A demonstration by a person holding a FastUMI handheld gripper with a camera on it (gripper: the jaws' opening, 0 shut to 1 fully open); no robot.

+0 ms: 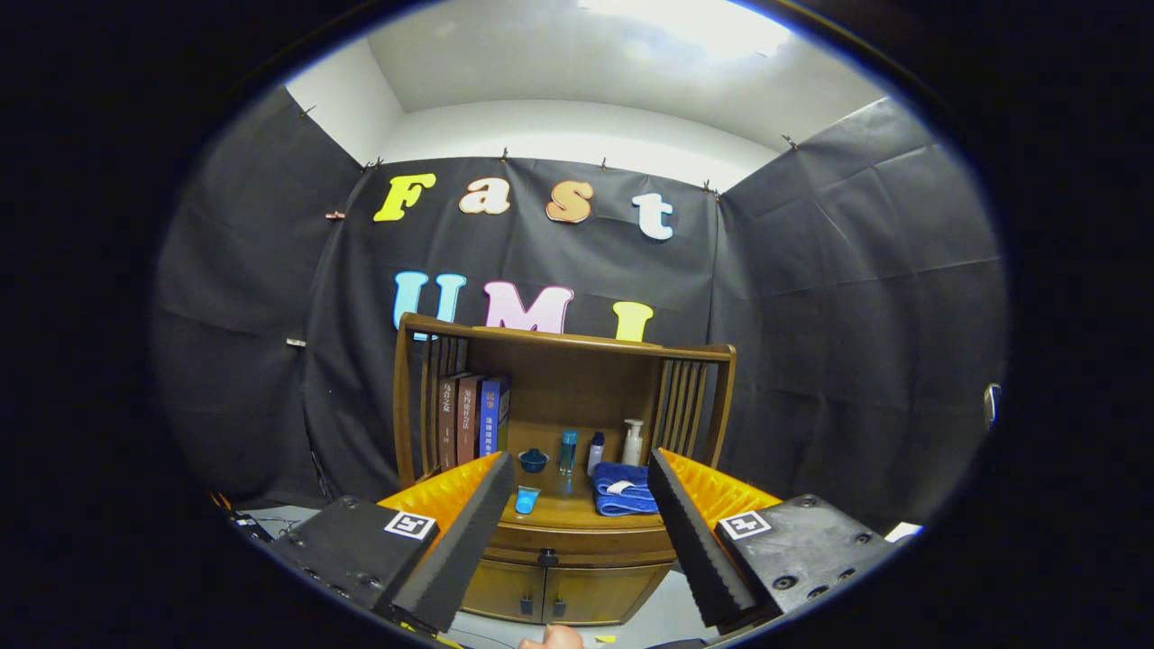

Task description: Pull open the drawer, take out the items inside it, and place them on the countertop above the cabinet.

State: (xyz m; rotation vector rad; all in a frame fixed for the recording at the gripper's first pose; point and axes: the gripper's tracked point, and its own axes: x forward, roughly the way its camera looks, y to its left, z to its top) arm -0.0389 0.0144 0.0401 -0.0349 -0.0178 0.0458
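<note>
A brown wooden cabinet (559,541) stands against the booth wall, well beyond my fingers. Its drawer (581,545) is closed, with a dark knob (546,556) at the middle of its front. The countertop (563,514) above it carries a folded blue towel (624,491), a small blue object (527,498), a blue bowl (533,460), a blue bottle (567,451), a small spray bottle (596,452) and a white pump bottle (633,442). My gripper (577,532) is open with nothing between its fingers, which frame the cabinet from a distance.
Three books (471,416) stand upright at the left of the cabinet's upper shelf space. Below the drawer are two cupboard doors (550,593) with small knobs. A person's hand (550,638) shows low down, in front of the cabinet. Cables (243,521) lie on the floor at left.
</note>
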